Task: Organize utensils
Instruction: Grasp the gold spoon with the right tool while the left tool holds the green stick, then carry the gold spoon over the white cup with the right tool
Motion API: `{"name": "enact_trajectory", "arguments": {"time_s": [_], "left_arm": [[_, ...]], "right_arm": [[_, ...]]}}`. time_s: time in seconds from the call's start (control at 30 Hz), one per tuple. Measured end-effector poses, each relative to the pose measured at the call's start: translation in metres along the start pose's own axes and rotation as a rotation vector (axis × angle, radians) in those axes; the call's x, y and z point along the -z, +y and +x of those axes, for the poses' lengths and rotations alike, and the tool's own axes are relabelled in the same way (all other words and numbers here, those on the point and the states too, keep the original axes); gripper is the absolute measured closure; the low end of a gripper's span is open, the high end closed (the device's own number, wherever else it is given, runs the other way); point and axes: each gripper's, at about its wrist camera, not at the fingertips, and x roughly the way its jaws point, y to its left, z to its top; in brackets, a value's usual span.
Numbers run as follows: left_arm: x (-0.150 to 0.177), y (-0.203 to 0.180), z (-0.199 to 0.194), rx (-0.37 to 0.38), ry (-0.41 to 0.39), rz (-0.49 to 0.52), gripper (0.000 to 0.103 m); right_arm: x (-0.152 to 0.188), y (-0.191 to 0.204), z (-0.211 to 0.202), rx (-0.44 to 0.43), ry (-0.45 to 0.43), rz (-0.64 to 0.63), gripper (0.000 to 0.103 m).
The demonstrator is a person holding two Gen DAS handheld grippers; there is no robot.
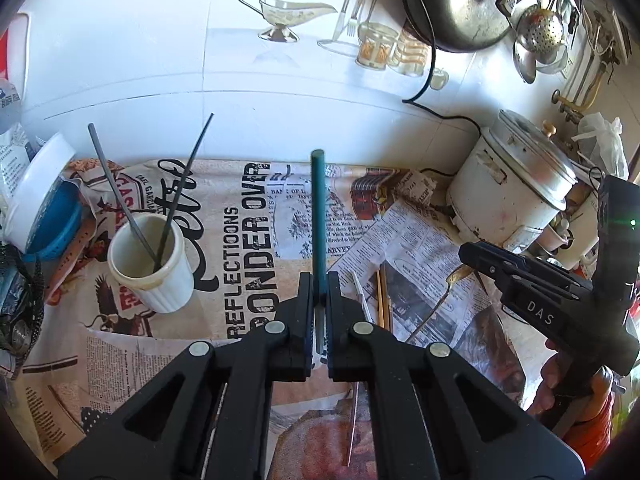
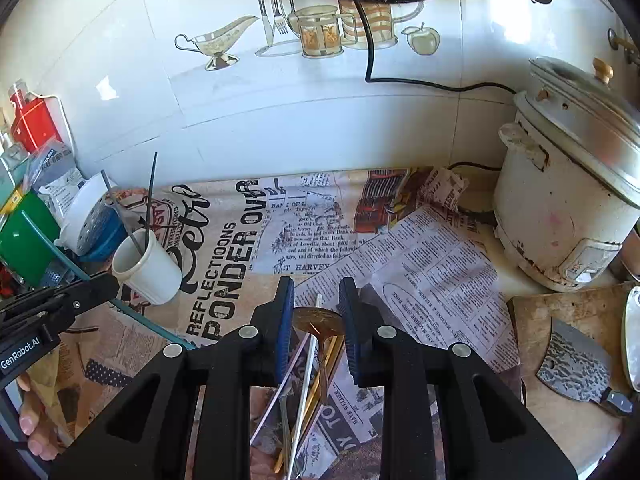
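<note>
My left gripper (image 1: 319, 284) is shut on a teal chopstick (image 1: 319, 216) that points forward above the newspaper-covered counter; the stick also shows in the right wrist view (image 2: 60, 254). A white ribbed cup (image 1: 150, 266) stands left of it and holds two dark grey chopsticks (image 1: 120, 196); it also shows in the right wrist view (image 2: 146, 268). My right gripper (image 2: 316, 292) is open above a pile of utensils: a brass spoon (image 2: 318, 320), a white chopstick (image 2: 306, 372) and gold chopsticks (image 2: 326, 376). The right gripper also shows in the left wrist view (image 1: 466, 250).
A white rice cooker (image 2: 568, 200) stands at the right by the tiled wall, its black cord (image 2: 400, 80) trailing behind. A cleaver (image 2: 576, 364) lies on a wooden board (image 2: 560, 420) at the right. A white and blue colander (image 1: 44, 200) and boxes crowd the left.
</note>
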Motion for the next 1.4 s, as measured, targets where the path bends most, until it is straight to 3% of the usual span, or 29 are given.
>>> {"name": "enact_trajectory", "arguments": {"time_s": [0.53, 0.77, 1.13, 1.4], "left_arm": [[-0.005, 0.009, -0.004, -0.011, -0.017, -0.016, 0.1], [-0.005, 0.013, -0.003, -0.019, -0.015, -0.028, 0.1], [-0.006, 0.019, -0.002, -0.032, -0.017, -0.046, 0.1], [-0.013, 0.028, -0.01, -0.039, -0.046, -0.059, 0.1]], "right_arm": [[0.001, 0.015, 0.008, 0.025, 0.002, -0.074, 0.082], [0.004, 0.018, 0.018, 0.019, 0.033, -0.086, 0.075], [0.009, 0.005, 0.031, 0.021, 0.079, -0.02, 0.073], [-0.009, 0.012, 0.014, 0.001, 0.032, -0.018, 0.073]]}}
